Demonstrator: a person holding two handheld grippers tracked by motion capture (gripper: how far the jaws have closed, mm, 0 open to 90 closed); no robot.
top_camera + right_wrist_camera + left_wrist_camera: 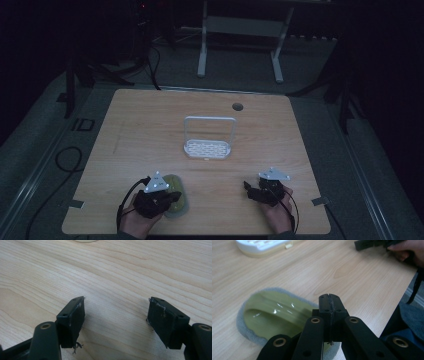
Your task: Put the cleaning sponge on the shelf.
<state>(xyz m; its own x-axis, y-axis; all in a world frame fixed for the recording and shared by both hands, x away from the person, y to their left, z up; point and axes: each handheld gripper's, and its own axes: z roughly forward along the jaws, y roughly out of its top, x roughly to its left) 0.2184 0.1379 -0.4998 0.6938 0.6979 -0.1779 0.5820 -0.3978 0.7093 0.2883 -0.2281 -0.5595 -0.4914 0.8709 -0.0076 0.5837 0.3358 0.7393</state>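
Clenched jaws on the left gripper [329, 300] sit above the green scrubber [274, 315]. Right gripper [116, 315] jaws gape, released, at the table's [150, 130] five o'clock.

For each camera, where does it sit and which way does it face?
High view: above the person's side, facing forward and down on the table; both hands show.
Left gripper view: rides the left claw, shut, above the green scrubber.
Right gripper view: rides the right claw, open over bare wood.
Shared: the white rack.

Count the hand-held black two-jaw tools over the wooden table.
2: the left tool is at the near-left edge over a green scrubbing pad; the right tool is near-right.
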